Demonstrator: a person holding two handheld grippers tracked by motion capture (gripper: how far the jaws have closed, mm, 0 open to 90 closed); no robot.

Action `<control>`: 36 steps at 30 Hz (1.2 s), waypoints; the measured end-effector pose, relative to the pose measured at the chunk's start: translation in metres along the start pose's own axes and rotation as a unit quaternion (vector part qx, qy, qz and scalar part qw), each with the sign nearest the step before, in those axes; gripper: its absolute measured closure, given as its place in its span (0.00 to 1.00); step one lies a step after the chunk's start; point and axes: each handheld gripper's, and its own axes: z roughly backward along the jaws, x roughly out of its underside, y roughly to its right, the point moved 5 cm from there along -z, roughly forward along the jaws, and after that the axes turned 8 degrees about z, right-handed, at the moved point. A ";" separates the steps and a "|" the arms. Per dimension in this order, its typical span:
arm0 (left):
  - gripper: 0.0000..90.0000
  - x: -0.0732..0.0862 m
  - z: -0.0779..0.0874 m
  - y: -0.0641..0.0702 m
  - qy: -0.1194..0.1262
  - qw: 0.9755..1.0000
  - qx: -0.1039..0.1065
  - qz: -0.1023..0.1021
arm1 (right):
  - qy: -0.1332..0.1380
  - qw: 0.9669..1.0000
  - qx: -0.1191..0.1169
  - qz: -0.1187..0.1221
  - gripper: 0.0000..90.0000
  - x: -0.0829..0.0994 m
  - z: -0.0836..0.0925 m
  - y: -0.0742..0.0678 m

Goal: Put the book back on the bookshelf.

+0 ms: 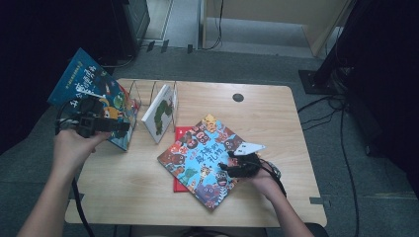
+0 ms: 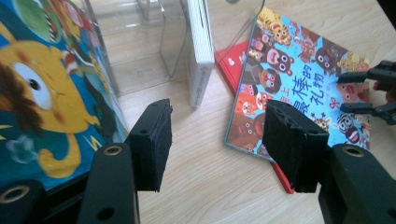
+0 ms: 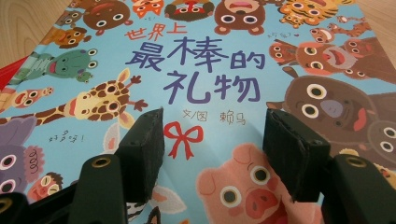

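A wooden table (image 1: 267,118) seen from above, with a person's forearms coming in from the bottom edge. Near its middle lies an animal book (image 1: 205,160), flat and cover up, its pale blue cover crowded with cartoon animals; it rests partly on a red book (image 1: 179,163) whose edge peeks out at its left. At the back left stands a clear rack (image 1: 143,96) with a white book (image 1: 160,112) leaning upright in one slot. Just left of that, a blue book (image 1: 89,89) with a yellow monster on the cover stands tilted at the rack's left end. The left gripper (image 1: 123,127) sits beside the blue book's lower edge, fingers apart and holding nothing. The right gripper (image 1: 228,162) hovers low over the animal book's right side, fingers apart and empty.
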 end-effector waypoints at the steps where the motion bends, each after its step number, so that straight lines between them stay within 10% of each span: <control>1: 0.48 0.002 -0.003 0.000 -0.001 1.000 0.002 0.000 | 0.000 1.000 0.000 -0.001 0.43 0.000 0.000 0.000; 20: 0.47 0.038 -0.038 0.009 0.000 1.000 0.019 -0.013 | -0.001 1.000 0.001 0.000 0.44 0.001 0.001 0.000; 36: 0.47 0.062 -0.077 0.033 -0.019 0.997 0.032 -0.066 | -0.002 1.000 0.002 0.004 0.44 0.001 0.001 0.000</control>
